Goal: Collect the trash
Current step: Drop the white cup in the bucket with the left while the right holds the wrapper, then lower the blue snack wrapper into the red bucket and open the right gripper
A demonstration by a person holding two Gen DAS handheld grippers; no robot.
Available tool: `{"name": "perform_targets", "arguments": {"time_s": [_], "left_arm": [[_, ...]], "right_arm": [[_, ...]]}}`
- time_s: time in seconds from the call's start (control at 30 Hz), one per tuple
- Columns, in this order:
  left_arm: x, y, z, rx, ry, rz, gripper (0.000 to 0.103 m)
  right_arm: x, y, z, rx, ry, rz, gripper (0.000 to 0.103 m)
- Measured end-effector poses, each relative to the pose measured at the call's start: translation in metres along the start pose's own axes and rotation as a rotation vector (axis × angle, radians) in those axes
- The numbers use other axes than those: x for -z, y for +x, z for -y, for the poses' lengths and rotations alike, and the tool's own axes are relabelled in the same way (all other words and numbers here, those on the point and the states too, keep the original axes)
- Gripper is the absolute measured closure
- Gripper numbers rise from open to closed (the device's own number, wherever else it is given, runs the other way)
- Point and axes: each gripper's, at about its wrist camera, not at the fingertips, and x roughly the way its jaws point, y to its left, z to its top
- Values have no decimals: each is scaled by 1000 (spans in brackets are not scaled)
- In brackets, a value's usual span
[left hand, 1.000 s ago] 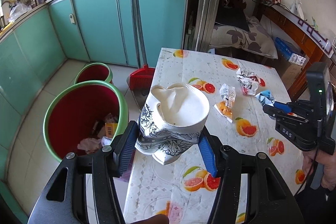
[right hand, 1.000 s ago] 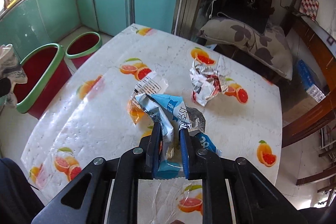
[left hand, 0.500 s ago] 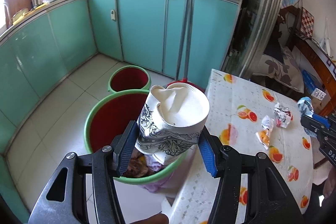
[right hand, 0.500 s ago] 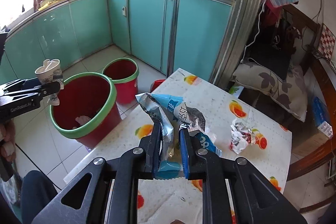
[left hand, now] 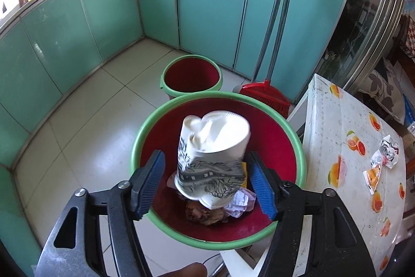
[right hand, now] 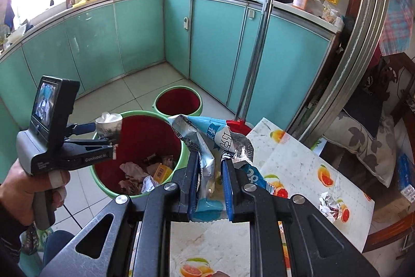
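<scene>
My left gripper [left hand: 207,182] is open over the big red bin with the green rim [left hand: 140,136]. The crushed paper cup [left hand: 211,160] hangs between the parted fingers, loose and tilting, above the trash in the bin. In the right wrist view the cup [right hand: 109,124] still shows at the tips of the left gripper [right hand: 105,131], over the bin [right hand: 145,136]. My right gripper [right hand: 210,182] is shut on a crumpled blue and silver wrapper [right hand: 207,144], held above the table edge beside the bin.
A smaller red bin [left hand: 191,75] stands behind the big one. A red broom [left hand: 264,92] leans on the teal cabinets [left hand: 212,4]. The fruit-print table [left hand: 345,147] on the right holds crumpled wrappers [left hand: 386,155]. A foil wrapper [right hand: 330,204] lies on the table.
Both grippers have swung left from the table toward the bins. The left fingers have opened and the cup has come loose and dropped a little. The right still grips the wrapper.
</scene>
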Motion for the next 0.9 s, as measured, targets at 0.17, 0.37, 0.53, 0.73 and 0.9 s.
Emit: {"name": "perform_targets", "arguments": {"time_s": [0.17, 0.37, 0.53, 0.73, 0.9], "left_arm": [[0, -4, -8, 6, -15, 24, 0], [-2, -17, -37, -37, -67, 57, 0], [4, -42, -81, -121, -172, 106, 0], [15, -72, -118, -169, -222, 157, 0], [22, -87, -136, -189, -240, 180, 0]], "right_arm": [[-9, 10, -17, -18, -16, -6, 88], [-17, 26, -36, -62, -28, -10, 88], [-29, 46, -61, -123, -46, -4, 88], [-43, 81, -103, -183, -75, -16, 88], [-48, 114, -131, -185, -86, -51, 88]]}}
